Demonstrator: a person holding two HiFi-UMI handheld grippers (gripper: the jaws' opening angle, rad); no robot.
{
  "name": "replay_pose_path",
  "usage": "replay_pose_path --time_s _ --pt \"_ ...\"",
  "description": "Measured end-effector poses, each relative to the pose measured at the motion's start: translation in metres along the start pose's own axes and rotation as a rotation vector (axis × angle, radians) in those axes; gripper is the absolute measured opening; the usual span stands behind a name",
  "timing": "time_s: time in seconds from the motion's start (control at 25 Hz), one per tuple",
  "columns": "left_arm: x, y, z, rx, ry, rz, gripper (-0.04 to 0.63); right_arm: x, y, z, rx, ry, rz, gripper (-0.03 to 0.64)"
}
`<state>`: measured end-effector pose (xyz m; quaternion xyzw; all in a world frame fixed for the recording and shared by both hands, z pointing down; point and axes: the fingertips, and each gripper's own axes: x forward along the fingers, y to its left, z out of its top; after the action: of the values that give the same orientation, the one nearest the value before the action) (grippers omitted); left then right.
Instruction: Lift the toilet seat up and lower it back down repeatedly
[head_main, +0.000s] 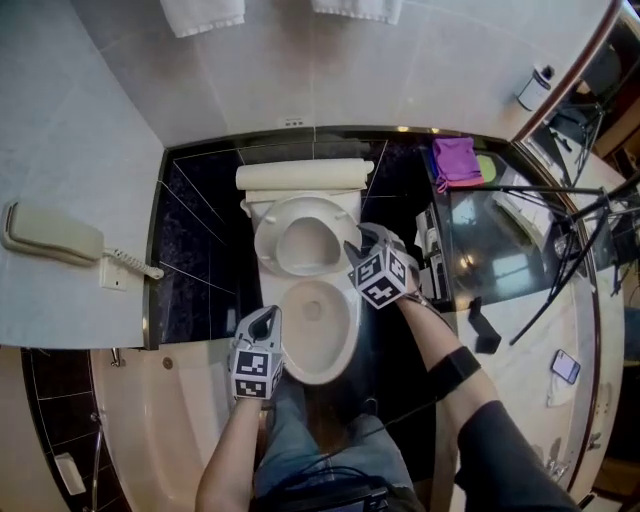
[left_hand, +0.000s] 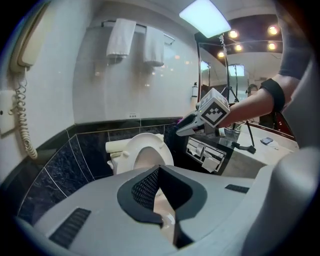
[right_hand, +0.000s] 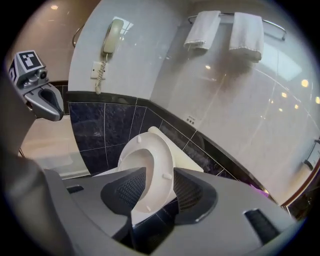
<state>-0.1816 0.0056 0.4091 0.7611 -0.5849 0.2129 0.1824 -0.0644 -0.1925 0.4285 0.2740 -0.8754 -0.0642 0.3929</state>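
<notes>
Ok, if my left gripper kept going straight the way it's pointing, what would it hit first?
Most likely the toilet bowl: the left gripper aims down at its near rim, with the raised toilet seat further behind. Depth is hard to judge.

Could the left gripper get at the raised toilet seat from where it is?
Probably yes. The left gripper hovers open by the bowl front, with nothing between it and the toilet seat. The right gripper grips only its right edge.
</notes>
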Motion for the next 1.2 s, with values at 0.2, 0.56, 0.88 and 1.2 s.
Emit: replay_pose_path --time_s 0.2,0.56,0.88,1.2 --pt "0.039 0.015 -0.007 0.008 -0.003 -0.008 0.0 0.059 -0.018 0.004 -0.028 0.009 -0.029 0.192" --pt "0.08 0.044 -0.01 0.012 -0.004 -0.012 0.0 0.127 -0.034 0.017 -0.102 0.017 -0.054 0.158" --pt "0.086 0.054 -0.022 0.003 0.014 -0.019 0.0 0.148 -0.033 0.018 -0.192 0.042 -0.036 0.107" --pt "0.089 0.05 -0.047 -0.005 0.057 -0.018 0.0 0.132 -0.022 0.016 -0.239 0.065 -0.061 0.105"
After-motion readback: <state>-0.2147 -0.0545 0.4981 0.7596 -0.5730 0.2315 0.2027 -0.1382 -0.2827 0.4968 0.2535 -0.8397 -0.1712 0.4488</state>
